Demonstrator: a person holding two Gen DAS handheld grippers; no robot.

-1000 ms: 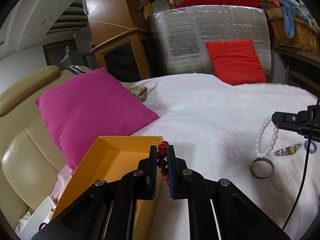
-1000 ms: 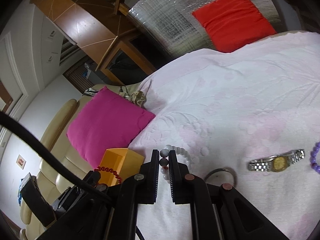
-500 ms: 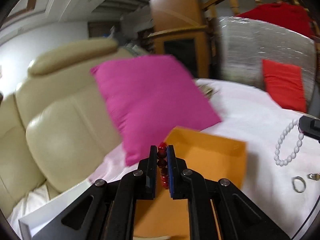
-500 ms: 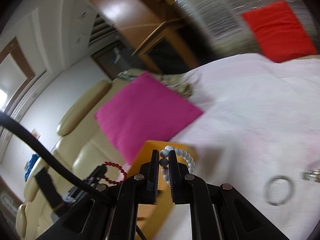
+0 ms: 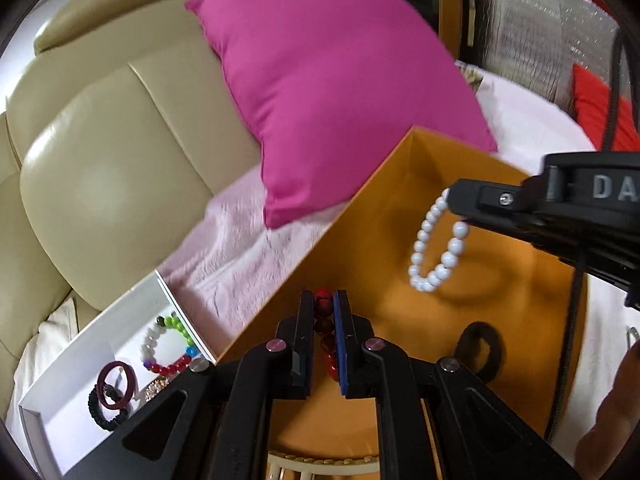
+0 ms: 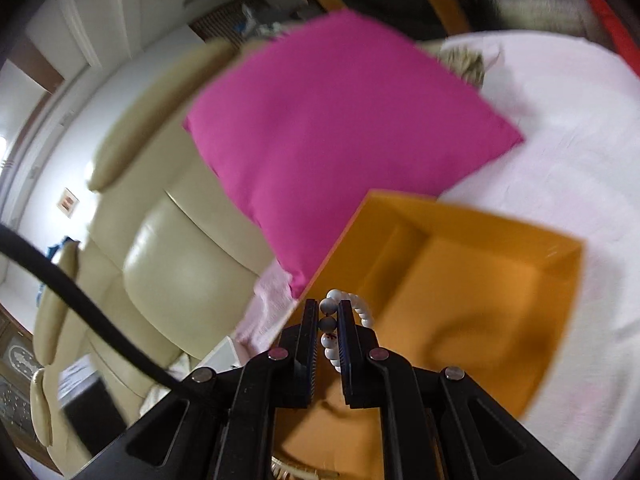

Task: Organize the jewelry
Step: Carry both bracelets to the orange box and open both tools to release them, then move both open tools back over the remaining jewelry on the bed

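My left gripper (image 5: 323, 300) is shut on a red bead bracelet (image 5: 325, 330), hanging over the near left edge of an orange box (image 5: 376, 240). My right gripper (image 6: 329, 307) is shut on a white bead bracelet (image 6: 331, 344) that has one grey bead. In the left wrist view that white bracelet (image 5: 436, 248) dangles from the right gripper (image 5: 452, 200) above the box's inside. A black ring-shaped band (image 5: 480, 350) lies on the box floor. The orange box (image 6: 460, 280) shows below and right of the right gripper.
A white box (image 5: 80, 396) at lower left holds several bracelets, among them a multicoloured bead one (image 5: 170, 346). A magenta cushion (image 5: 332, 92) leans on the cream leather sofa (image 5: 120, 160) behind the boxes. Pale pink bedding (image 6: 560, 152) spreads to the right. A black cable (image 6: 80, 300) crosses left.
Both grippers have swung left from over the bedding to over the orange box, each still shut on its bracelet. The white box of bracelets has come into view at lower left.
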